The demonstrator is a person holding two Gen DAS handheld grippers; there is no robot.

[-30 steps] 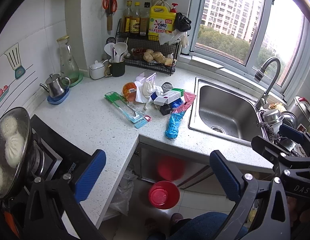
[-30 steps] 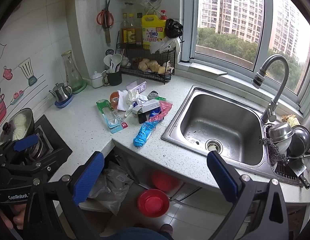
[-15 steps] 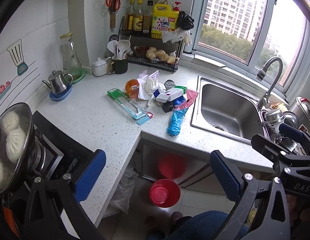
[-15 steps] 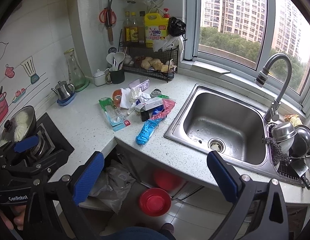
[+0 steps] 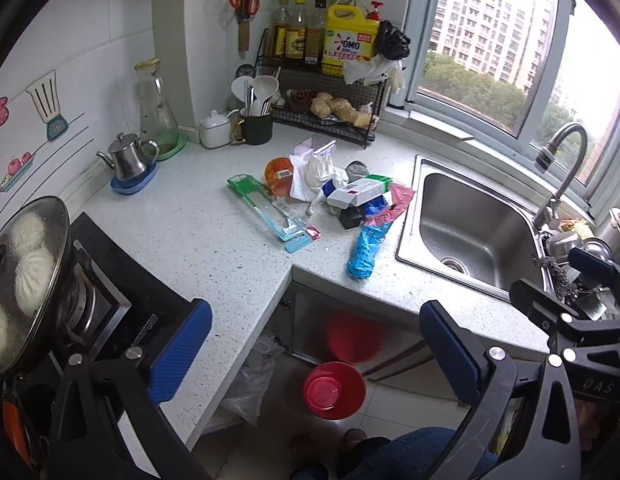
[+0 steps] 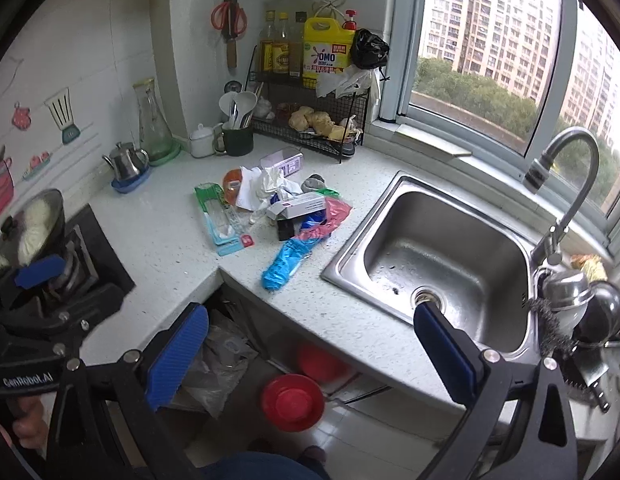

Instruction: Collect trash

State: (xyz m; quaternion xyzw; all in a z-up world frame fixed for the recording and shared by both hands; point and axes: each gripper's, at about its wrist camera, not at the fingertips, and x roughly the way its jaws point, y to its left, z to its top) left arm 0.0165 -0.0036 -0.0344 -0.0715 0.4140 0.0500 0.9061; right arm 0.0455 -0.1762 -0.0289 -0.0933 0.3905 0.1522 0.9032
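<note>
A heap of trash lies on the white counter left of the sink: a blue wrapper (image 5: 366,251) (image 6: 285,261), a pink wrapper (image 5: 397,200), a white carton (image 5: 358,192) (image 6: 297,205), crumpled white paper (image 5: 316,172) (image 6: 265,184), an orange packet (image 5: 278,174) and a green blister pack (image 5: 269,210) (image 6: 219,216). My left gripper (image 5: 316,354) is open and empty, well short of the heap. My right gripper (image 6: 310,354) is open and empty, also short of it.
A steel sink (image 6: 438,248) with a tap (image 6: 562,184) is on the right. A pot with buns (image 5: 25,276) sits on the stove at left. A wire rack (image 5: 330,108), kettle (image 5: 127,160) and carafe (image 5: 155,108) stand at the back. A red bin (image 5: 334,390) and plastic bag (image 6: 217,368) are on the floor.
Both grippers have drifted slightly forward and up toward the counter; the trash heap now sits a little lower and nearer in both views. Both stay open and empty.
</note>
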